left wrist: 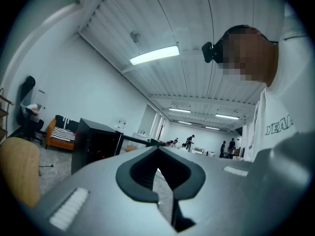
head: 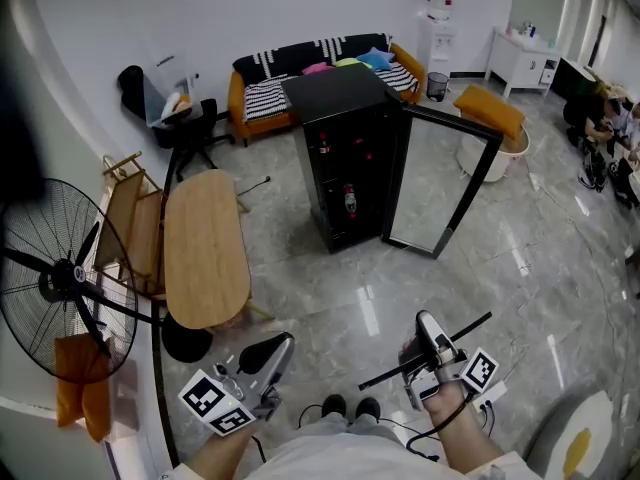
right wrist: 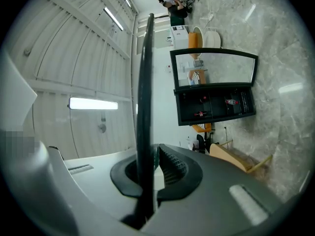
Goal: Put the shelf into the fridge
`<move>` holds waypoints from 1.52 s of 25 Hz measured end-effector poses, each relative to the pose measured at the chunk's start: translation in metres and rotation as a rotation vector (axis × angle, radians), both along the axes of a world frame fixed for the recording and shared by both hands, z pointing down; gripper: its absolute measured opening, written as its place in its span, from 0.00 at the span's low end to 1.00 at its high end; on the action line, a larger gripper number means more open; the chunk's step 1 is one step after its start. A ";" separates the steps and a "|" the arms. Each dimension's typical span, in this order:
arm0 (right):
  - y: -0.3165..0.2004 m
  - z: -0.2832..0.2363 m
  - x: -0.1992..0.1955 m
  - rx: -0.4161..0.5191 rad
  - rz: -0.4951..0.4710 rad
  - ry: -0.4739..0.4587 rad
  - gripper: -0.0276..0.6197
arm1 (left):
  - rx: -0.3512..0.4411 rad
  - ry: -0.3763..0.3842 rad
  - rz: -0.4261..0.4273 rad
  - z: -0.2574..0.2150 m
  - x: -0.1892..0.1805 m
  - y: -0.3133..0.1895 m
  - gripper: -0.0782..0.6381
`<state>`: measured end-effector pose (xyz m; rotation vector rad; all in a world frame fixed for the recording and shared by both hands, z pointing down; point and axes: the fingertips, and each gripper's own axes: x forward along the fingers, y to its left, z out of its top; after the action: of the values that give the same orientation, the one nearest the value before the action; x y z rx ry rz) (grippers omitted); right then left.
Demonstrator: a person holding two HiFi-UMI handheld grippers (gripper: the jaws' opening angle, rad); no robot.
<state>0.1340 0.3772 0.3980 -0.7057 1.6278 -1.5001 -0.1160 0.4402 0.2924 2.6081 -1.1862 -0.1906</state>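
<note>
The black fridge (head: 345, 158) stands mid-room on the marble floor, its glass door (head: 445, 183) swung open to the right. Red-lit bottles show on its inner racks. My right gripper (head: 428, 330) is low at the right, shut on the thin black shelf (head: 470, 326), which appears edge-on as a dark bar. In the right gripper view the shelf (right wrist: 145, 82) runs straight up from between the jaws (right wrist: 150, 176), with the fridge (right wrist: 216, 104) far ahead. My left gripper (head: 278, 346) hangs at the lower left, shut on nothing; its view (left wrist: 158, 173) tilts up toward the ceiling, the fridge (left wrist: 96, 144) at left.
An oval wooden table (head: 205, 248) stands left of the fridge, with a standing fan (head: 60, 278) and a wooden rack (head: 135, 218) beyond it. A striped sofa (head: 300, 73) lines the back wall. An orange-cushioned tub (head: 490, 118) sits right of the door. People (head: 605, 118) sit far right.
</note>
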 end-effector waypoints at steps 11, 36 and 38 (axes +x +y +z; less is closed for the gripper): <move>-0.019 0.001 0.007 0.019 -0.026 0.021 0.07 | -0.007 -0.004 -0.011 0.003 0.013 -0.016 0.10; -0.167 0.011 -0.015 -0.005 0.001 0.060 0.07 | 0.010 0.031 0.036 0.009 -0.005 -0.157 0.10; -0.183 0.011 -0.022 -0.007 0.016 0.061 0.07 | 0.005 0.033 0.059 0.009 -0.012 -0.177 0.10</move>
<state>0.1124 0.1937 0.4085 -0.7733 1.6597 -1.4863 -0.1275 0.2636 0.3014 2.6299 -1.0978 -0.2236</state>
